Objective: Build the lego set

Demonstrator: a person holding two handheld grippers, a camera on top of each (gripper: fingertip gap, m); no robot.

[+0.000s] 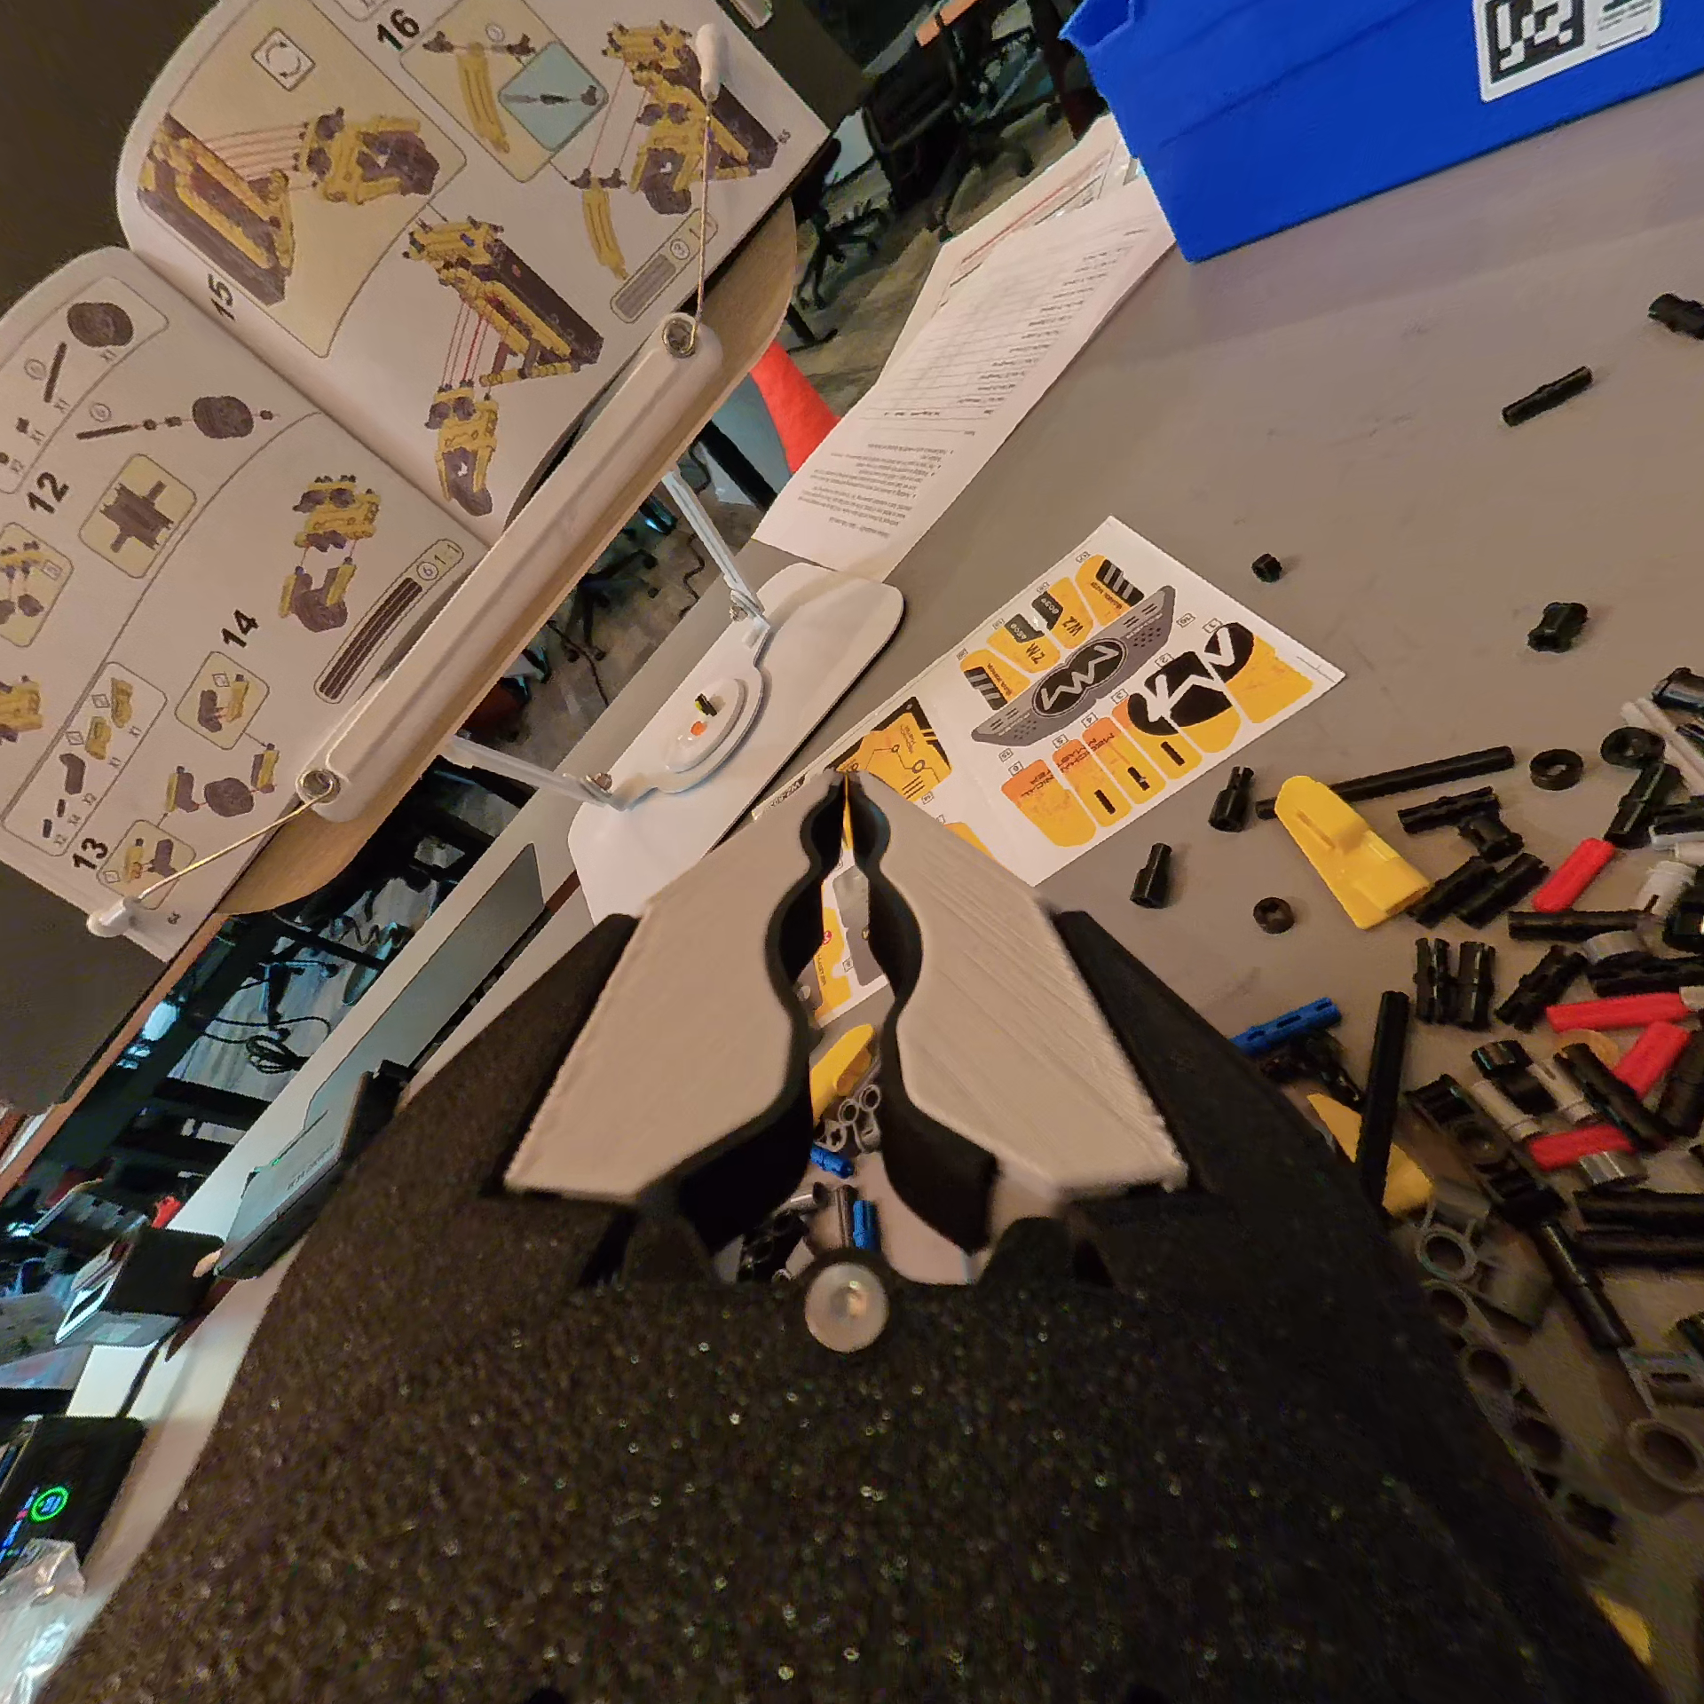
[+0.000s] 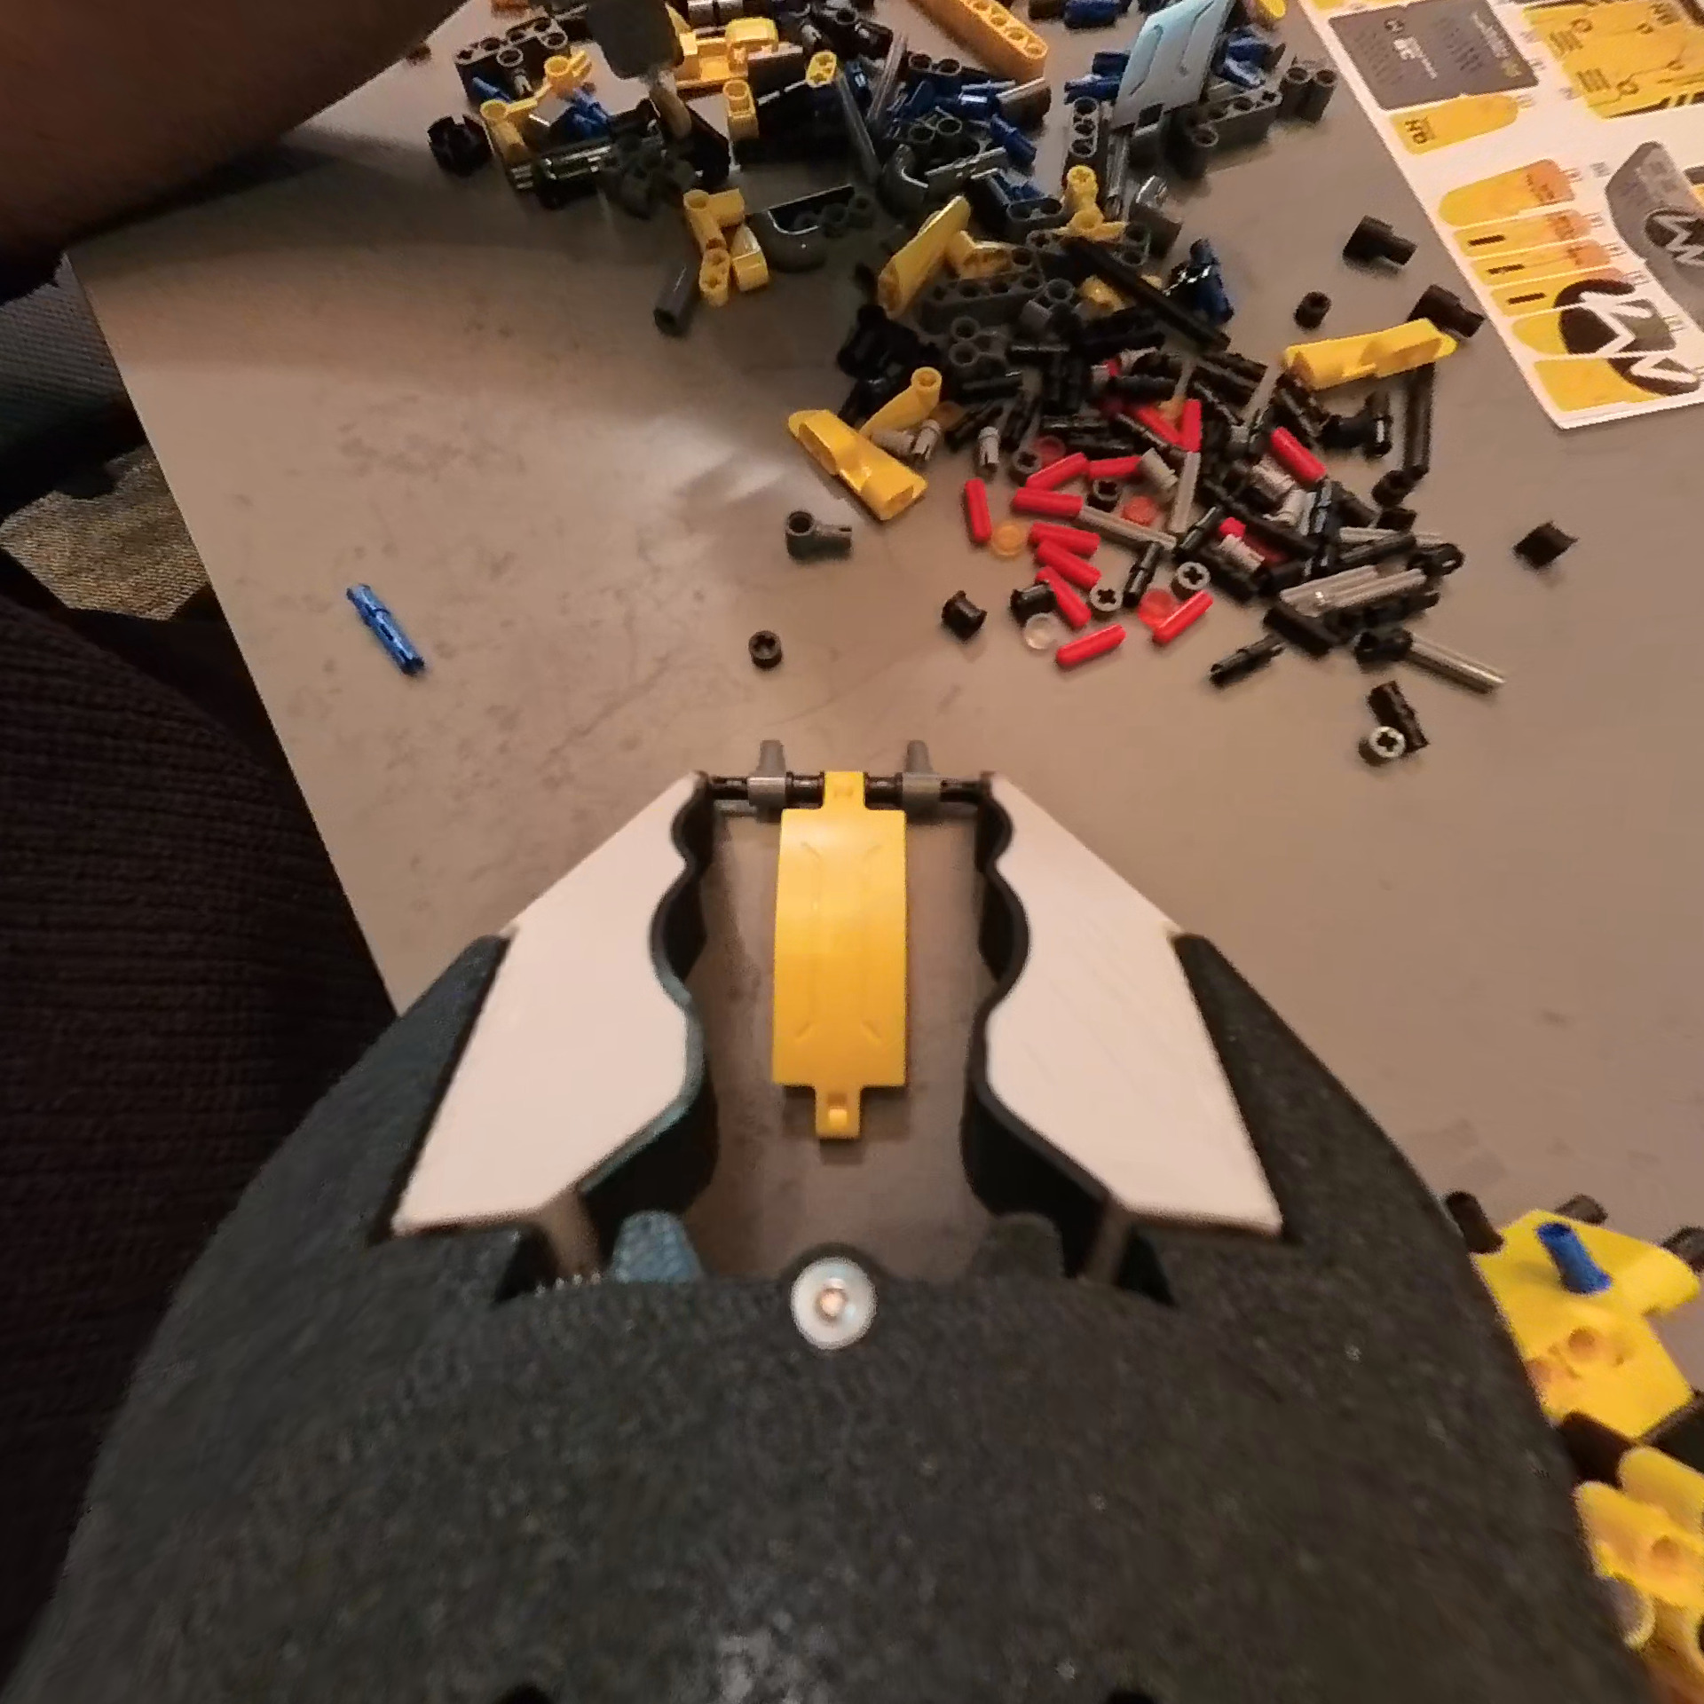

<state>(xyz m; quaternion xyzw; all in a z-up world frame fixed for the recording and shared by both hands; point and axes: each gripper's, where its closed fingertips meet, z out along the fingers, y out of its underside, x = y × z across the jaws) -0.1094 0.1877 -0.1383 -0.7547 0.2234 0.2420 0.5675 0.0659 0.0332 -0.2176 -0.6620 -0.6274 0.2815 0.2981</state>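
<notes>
Left tool (image 1: pixel 846 784): we see its two grey fingers pinched together at the tips, with nothing visibly between them, so narrow and closed. It hangs above the grey counter (image 1: pixel 1383 479), tips over the near corner of a yellow and black sticker sheet (image 1: pixel 1143 701). To its right lies a loose pile of small building parts (image 1: pixel 1567 1060): black pins, red pins, a blue pin, and one yellow wedge panel (image 1: pixel 1346 853) just beside the sheet. To its left an open instruction booklet (image 1: pixel 277 461) sits tilted on a white book stand (image 1: pixel 738 682), held by a wire page clip. A printed paper (image 1: pixel 996 369) lies past the stand, and a blue bin (image 1: pixel 1383 120) with a square marker label sits at the far edge.

Right tool (image 2: pixel 844 784): fingers set moderately wide and clamped on a small assembly. We see a black axle (image 2: pixel 844 786) spanning tip to tip, carrying two grey connectors and a long yellow panel (image 2: pixel 839 959) that runs back between the fingers toward the camera. The assembly is held above the counter (image 2: pixel 553 461); whether it touches the surface we cannot tell. Ahead lies the main parts pile (image 2: pixel 1153 443) of black, red, grey, yellow and blue pieces. A single blue pin (image 2: pixel 385 630) lies well apart on the left. The sticker sheet (image 2: pixel 1567 230) shows top right. A yellow built section (image 2: pixel 1586 1328) with a blue pin standing in it sits at the lower right edge. A dark sleeve (image 2: pixel 138 968) fills the left side.
</notes>
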